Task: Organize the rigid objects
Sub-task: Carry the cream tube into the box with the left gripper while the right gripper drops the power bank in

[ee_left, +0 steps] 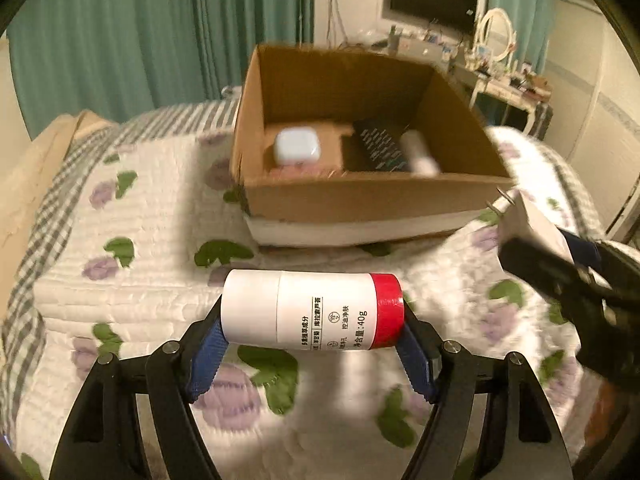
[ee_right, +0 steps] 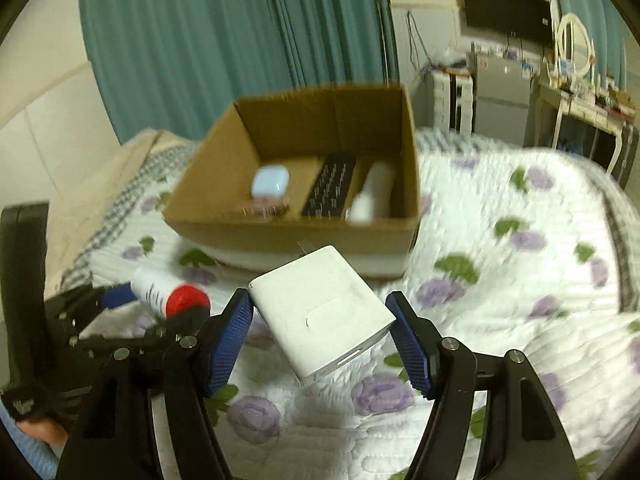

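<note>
Left gripper (ee_left: 312, 340) jaws clamped on a white tube with red cap (ee_left: 312, 310), held sideways, cap end at 3 o'clock, blue pads pressing both ends. Printed label faces the camera. In the right wrist view the same tube shows at 9 o'clock, red cap toward the lens.

Right gripper (ee_right: 320, 328) jaws closed on a white charger block (ee_right: 322, 314), tilted, one corner pointing down at 6 o'clock, metal prongs at its far end toward 12 o'clock. The pads touch its two side edges. From the left wrist view the block and its prongs sit at 3 o'clock, just beside the box's near right corner.

Both held things hang above the bed quilt (ee_right: 500, 280), white with purple flowers and green leaves, not touching it.

Open cardboard box (ee_left: 360, 200) sits on the quilt at 12 o'clock of both grippers. Inside: pale blue case (ee_left: 297, 146) at the left, black remote (ee_left: 380, 146) in the middle, white bottle (ee_left: 420, 154) lying at the right, touching or just beside the remote, can't tell which. Something pinkish lies under or in front of the blue case, too blurred to name.

Behind: teal curtain (ee_left: 140, 40) at 11 o'clock, wall TV (ee_left: 434, 0) and cluttered dresser (ee_left: 508, 84) at 1 to 2 o'clock.
</note>
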The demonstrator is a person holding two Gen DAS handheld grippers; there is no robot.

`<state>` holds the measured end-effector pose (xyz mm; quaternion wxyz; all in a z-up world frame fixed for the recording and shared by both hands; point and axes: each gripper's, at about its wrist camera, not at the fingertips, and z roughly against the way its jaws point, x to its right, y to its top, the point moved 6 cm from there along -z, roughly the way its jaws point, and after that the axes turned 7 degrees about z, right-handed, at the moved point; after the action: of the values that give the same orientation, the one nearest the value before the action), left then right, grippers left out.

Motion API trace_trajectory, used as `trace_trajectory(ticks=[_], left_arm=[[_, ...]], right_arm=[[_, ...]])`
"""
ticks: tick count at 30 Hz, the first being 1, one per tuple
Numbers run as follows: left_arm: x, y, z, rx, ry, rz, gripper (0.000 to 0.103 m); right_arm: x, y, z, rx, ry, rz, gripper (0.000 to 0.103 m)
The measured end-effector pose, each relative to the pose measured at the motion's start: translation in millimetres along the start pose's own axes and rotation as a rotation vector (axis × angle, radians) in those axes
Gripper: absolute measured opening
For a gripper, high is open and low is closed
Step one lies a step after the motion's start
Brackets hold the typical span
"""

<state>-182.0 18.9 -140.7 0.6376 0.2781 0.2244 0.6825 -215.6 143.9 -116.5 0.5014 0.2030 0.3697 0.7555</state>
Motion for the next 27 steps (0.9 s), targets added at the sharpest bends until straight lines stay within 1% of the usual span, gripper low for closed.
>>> trace_trajectory(ticks=[2, 7, 10, 13, 15, 18, 20, 21, 23, 27], left_arm=[[6.7, 12.4, 16.0, 0.039, -0.031, -0.011, 0.077], [14.4, 67.7, 30.6, 0.118, -0.073, -0.015, 0.077], [17.9, 97.4, 20.9, 0.153, -0.038, -0.04, 0.077], [22.7, 118.6, -3.6, 0.15, -0.017, -0.072, 0.077], [21.9, 127.1, -24.7, 0.134, -0.014, -0.082, 0.077], [18.2, 133.4, -56.9, 0.113, -0.002, -0.088, 0.077], [15.0, 134.3, -73.3, 0.108, -0.021, -0.085, 0.077], [13.4, 133.7, -78.1, 0.107, -0.037, -0.081, 0.079], [10.5, 130.8, -85.6, 0.11, -0.064, -0.07, 0.079], [12.3, 125.0, -90.3, 0.106, -0.05, -0.097, 0.08]], right_arm=[[-0.2, 15.0, 14.9, 0.042, 0.007, 0.01, 0.068], [6.1, 57.2, 34.3, 0.133, -0.008, 0.049, 0.068], [14.5, 80.4, 35.5, 0.174, -0.024, 0.07, 0.068], [25.6, 95.1, 27.6, 0.206, -0.021, 0.069, 0.068], [31.4, 98.4, 17.6, 0.21, -0.017, 0.058, 0.068], [39.6, 95.8, -3.5, 0.187, -0.028, 0.048, 0.068], [44.8, 91.0, -13.2, 0.178, -0.032, 0.046, 0.068], [46.5, 88.5, -17.2, 0.175, -0.028, 0.039, 0.068], [47.7, 85.0, -23.4, 0.169, -0.023, 0.029, 0.068], [43.9, 83.4, -29.4, 0.162, -0.036, 0.038, 0.068]])
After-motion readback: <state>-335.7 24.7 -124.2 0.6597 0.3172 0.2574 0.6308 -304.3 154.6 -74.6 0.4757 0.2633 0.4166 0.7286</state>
